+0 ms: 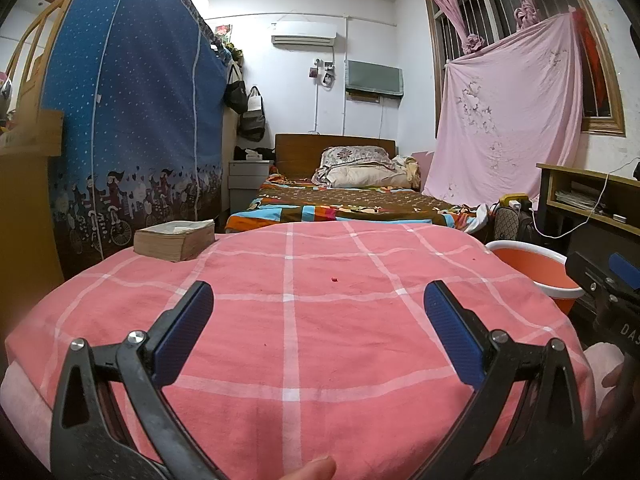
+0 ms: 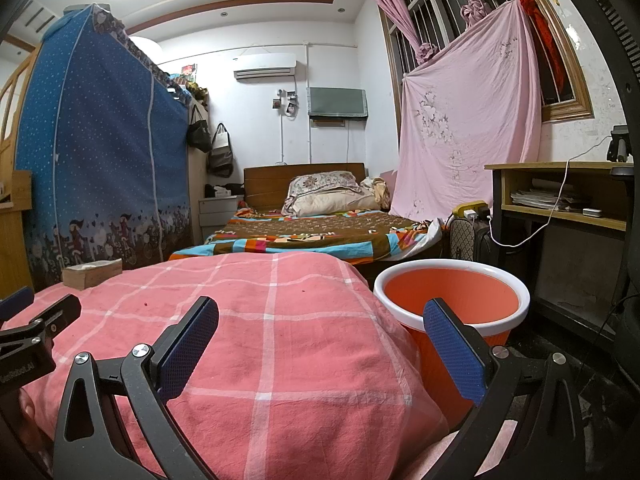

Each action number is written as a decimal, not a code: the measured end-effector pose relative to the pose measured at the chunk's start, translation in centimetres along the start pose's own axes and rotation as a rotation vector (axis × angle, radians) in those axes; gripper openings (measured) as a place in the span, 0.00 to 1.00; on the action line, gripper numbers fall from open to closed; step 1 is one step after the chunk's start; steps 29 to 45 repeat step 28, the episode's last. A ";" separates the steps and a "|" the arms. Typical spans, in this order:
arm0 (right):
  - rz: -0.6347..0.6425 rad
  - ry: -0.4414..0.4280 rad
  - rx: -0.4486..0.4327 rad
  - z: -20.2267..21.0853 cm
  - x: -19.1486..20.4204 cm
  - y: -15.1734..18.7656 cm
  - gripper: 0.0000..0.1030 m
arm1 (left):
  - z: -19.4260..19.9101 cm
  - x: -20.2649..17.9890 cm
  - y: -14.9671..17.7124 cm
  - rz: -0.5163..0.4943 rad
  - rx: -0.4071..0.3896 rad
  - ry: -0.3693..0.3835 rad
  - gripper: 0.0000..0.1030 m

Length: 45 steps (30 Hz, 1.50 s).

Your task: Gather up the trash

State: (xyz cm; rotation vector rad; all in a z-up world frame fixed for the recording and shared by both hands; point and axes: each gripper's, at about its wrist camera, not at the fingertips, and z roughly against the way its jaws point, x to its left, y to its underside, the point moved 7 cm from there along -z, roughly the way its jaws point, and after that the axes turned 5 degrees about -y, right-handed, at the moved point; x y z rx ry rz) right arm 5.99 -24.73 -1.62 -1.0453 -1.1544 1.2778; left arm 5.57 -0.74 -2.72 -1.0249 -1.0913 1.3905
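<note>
Pink checked cloth over a table, left gripper and right gripper both spread wide and empty above it, small red crumb mid-cloth, orange bucket just beside cloth's right edge, thick book at far-left corner.

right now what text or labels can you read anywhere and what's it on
"DA": on the right gripper's body, cut off at the frame edge.
Pale lettering on the left gripper's body in the right wrist view: too blurred to read.
Book, air conditioner: no legible text.
</note>
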 end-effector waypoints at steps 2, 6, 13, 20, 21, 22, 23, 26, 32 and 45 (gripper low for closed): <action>0.000 0.000 0.000 0.0 0.0 0.0 1.00 | 0.0 0.0 0.0 0.000 0.000 0.000 0.86; 0.001 0.000 0.000 0.0 0.0 0.0 1.00 | 0.0 0.0 0.0 -0.004 0.004 0.001 0.86; 0.000 0.000 0.000 0.0 0.0 0.0 1.00 | 0.3 -0.1 -0.2 0.003 0.010 -0.003 0.86; 0.001 0.000 0.001 0.0 0.0 0.0 1.00 | 0.3 -0.2 -0.2 -0.004 0.009 -0.009 0.86; 0.001 0.000 0.001 0.0 0.0 0.0 1.00 | 0.4 -0.2 -0.2 -0.004 0.010 -0.009 0.86; 0.002 -0.001 0.003 0.0 0.0 0.0 1.00 | 0.3 -0.2 -0.2 -0.003 0.009 -0.008 0.86; 0.002 -0.001 0.003 0.0 0.1 0.0 1.00 | 0.3 -0.2 -0.2 -0.003 0.009 -0.009 0.86; 0.002 -0.001 0.003 0.1 0.1 0.1 1.00 | 0.3 -0.2 -0.2 -0.003 0.009 -0.009 0.86; 0.002 -0.001 0.004 0.0 0.1 0.1 1.00 | 0.3 -0.2 -0.2 -0.004 0.009 -0.008 0.86; 0.002 -0.001 0.004 0.0 0.1 0.1 1.00 | 0.3 -0.2 -0.2 -0.004 0.009 -0.008 0.86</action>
